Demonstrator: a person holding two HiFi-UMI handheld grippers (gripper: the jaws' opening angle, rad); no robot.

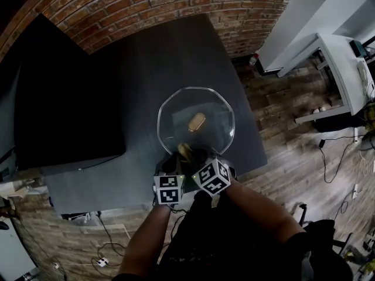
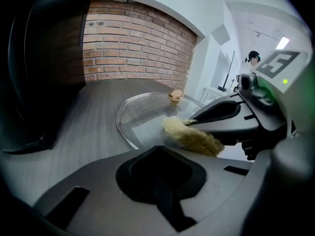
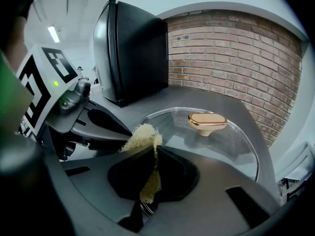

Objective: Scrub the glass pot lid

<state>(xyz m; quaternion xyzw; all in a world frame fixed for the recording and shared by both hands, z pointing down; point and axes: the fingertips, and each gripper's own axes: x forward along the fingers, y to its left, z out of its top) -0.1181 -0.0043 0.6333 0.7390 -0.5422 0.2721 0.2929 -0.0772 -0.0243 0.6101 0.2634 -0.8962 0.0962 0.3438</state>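
The glass pot lid (image 1: 176, 107) lies flat on the dark table (image 1: 140, 63), its gold knob (image 1: 196, 121) at the centre. Both grippers sit side by side at the lid's near rim. My right gripper (image 1: 196, 157) is shut on a yellowish fibrous scrubber (image 1: 185, 150), whose tuft sticks out over the glass. In the right gripper view the scrubber (image 3: 142, 136) is pinched in the right gripper (image 3: 152, 154), in front of the lid (image 3: 226, 146) and knob (image 3: 206, 122). My left gripper (image 1: 174, 164) is shut, with nothing visible between its jaws (image 2: 157, 154); the scrubber (image 2: 192, 136) lies just to its right.
A large black box (image 1: 64, 98) stands on the table's left part, close to the lid. A brick wall (image 1: 176, 4) runs behind the table. The table's right edge drops to a wooden floor (image 1: 293, 139) with cables; a white desk (image 1: 345, 69) stands at the far right.
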